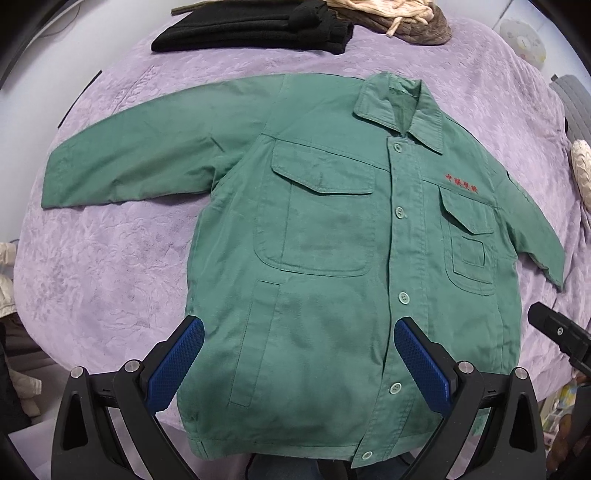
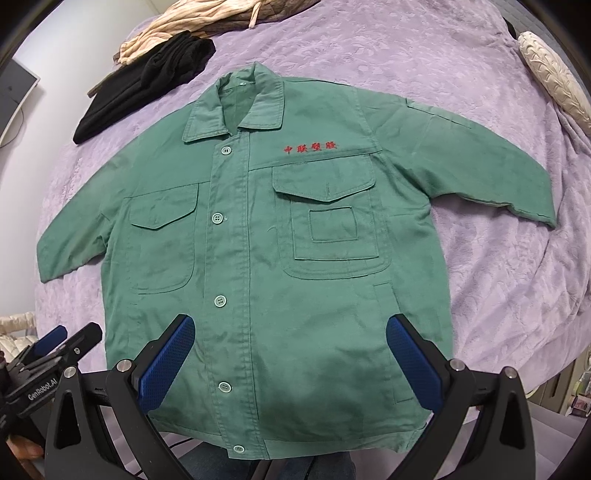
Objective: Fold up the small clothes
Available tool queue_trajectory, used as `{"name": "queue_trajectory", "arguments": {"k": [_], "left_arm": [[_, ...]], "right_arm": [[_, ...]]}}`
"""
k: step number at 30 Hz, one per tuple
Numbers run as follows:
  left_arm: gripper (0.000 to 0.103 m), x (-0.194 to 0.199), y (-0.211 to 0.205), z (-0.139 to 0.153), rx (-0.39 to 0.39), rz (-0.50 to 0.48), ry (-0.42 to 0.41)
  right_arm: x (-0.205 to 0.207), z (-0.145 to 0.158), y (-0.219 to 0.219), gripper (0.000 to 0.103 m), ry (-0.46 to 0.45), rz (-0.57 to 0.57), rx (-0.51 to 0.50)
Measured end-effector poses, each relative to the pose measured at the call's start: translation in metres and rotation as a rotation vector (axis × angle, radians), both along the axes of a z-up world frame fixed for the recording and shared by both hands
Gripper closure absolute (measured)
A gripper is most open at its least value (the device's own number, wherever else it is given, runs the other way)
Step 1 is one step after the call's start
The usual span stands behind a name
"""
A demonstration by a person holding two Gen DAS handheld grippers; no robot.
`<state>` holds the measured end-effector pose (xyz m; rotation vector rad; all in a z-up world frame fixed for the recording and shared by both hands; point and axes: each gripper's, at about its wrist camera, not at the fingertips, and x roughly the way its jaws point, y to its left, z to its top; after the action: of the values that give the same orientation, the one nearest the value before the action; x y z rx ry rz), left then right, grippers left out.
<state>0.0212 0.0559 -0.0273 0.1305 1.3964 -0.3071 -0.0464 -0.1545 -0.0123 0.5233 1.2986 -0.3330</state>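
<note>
Lying flat, buttoned, face up on purple bedspread point(image 1: 110, 266): green jacket point(image 1: 332, 258), likely soft and limp, best pinched at sleeve cuff or hem corner; hovering above hem, left gripper point(image 1: 299, 360) and right gripper point(image 2: 290, 356), both gaping empty

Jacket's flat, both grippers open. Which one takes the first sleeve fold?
Probably left. The left gripper hovers open over the hem on the side where the sleeve lies fully spread. The right gripper is placed similarly, so it's close.

Black garment point(image 1: 255, 29), beige bundle point(image 1: 391, 16), lilac bedspread point(image 1: 110, 277).
</note>
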Motion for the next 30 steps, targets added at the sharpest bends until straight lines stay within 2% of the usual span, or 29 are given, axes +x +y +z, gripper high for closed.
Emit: {"name": "queue_trajectory", "arguments": {"k": [4, 9, 14, 21, 24, 27, 30], "left_arm": [[0.0, 0.015, 0.019, -0.014, -0.033, 0.034, 0.001], [0.0, 0.048, 0.062, -0.039, -0.095, 0.128, -0.012], [0.0, 0.094, 0.122, -0.071, -0.109, 0.263, -0.064], [0.0, 0.163, 0.228, -0.116, -0.152, 0.513, -0.122], [0.0, 0.187, 0.258, -0.13, -0.153, 0.565, -0.157], [0.0, 0.207, 0.279, -0.138, -0.186, 0.621, -0.182], [0.003, 0.217, 0.285, -0.131, -0.185, 0.638, -0.246]], "right_arm": [[0.008, -0.011, 0.014, 0.0, -0.003, 0.009, 0.021], [0.025, -0.03, 0.046, 0.0, 0.0, 0.056, 0.052], [0.048, -0.052, 0.089, 0.0, -0.012, 0.136, 0.096], [0.077, -0.08, 0.139, 0.0, 0.003, 0.25, 0.132], [0.088, -0.087, 0.152, 0.0, -0.001, 0.286, 0.138], [0.097, -0.095, 0.163, 0.0, 0.003, 0.311, 0.14], [0.105, -0.101, 0.167, 0.0, 0.011, 0.307, 0.149]]}}
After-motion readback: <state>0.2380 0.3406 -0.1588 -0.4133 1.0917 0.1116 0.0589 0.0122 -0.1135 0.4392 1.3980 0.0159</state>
